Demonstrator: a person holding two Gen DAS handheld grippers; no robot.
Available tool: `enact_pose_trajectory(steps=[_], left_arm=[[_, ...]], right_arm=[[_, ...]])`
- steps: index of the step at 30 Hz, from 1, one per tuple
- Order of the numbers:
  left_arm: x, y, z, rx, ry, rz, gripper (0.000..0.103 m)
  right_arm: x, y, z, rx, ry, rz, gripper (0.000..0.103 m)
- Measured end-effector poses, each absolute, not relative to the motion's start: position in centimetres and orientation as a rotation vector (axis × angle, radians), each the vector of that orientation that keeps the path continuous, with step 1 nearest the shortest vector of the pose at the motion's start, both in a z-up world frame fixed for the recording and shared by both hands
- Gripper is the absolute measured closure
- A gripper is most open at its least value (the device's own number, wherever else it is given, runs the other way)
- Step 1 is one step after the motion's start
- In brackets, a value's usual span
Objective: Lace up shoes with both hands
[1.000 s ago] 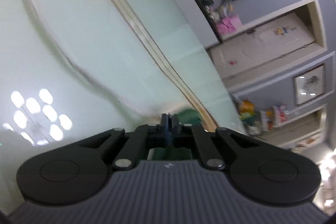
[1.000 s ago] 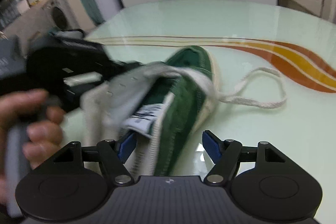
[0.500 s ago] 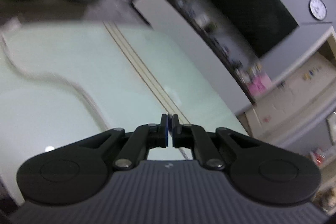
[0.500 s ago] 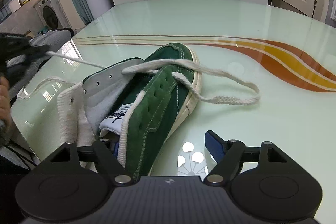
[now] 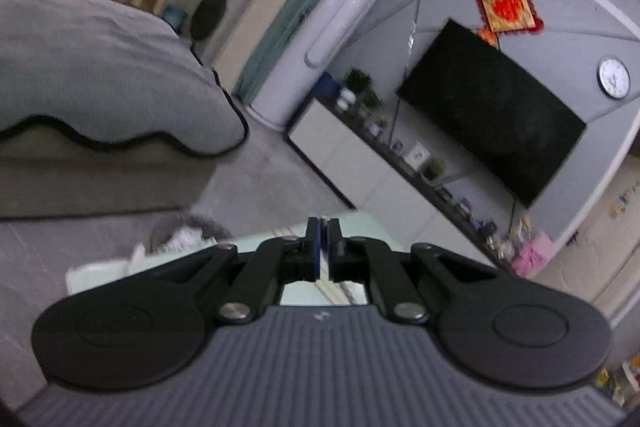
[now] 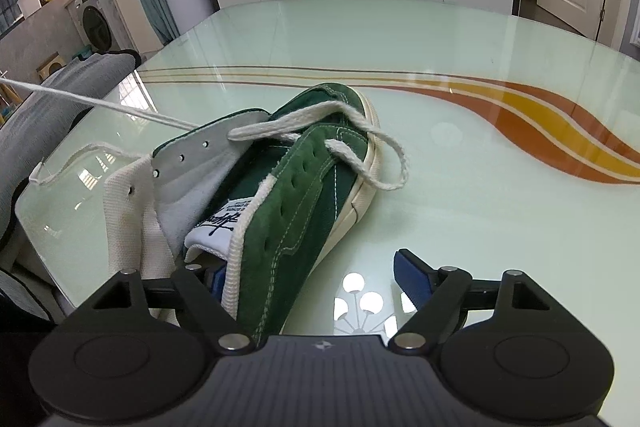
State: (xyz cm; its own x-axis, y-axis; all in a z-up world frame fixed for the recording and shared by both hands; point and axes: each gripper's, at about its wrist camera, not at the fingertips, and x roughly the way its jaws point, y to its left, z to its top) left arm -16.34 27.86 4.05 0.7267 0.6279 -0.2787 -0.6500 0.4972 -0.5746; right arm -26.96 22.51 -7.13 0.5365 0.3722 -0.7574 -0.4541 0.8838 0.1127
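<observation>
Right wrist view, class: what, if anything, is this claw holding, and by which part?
Nothing. The right claw is open and straddles the green shoe's side wall near the collar, one finger inside and one outside, not clamped on it.

- The left gripper (image 5: 323, 227) is swinging up and away from the counter (image 6: 440, 75), now facing the room.
- The lace (image 6: 100, 103) is being drawn taut, leftward off the shoe (image 6: 304, 187).

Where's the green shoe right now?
In the right wrist view, the shoe lies on the glass table, left of centre, its heel between the open right gripper's fingers and its toe toward the orange stripe.
</observation>
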Motion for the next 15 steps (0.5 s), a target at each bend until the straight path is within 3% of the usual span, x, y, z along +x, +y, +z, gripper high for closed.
enact_pose_trajectory(steps=[15], left_arm=[[-20.0, 31.0, 8.7, -0.591, -0.093, 0.939, 0.102]], right_arm=[[-26.5, 22.1, -7.3, -0.116, 0.871, 0.491, 0.017]])
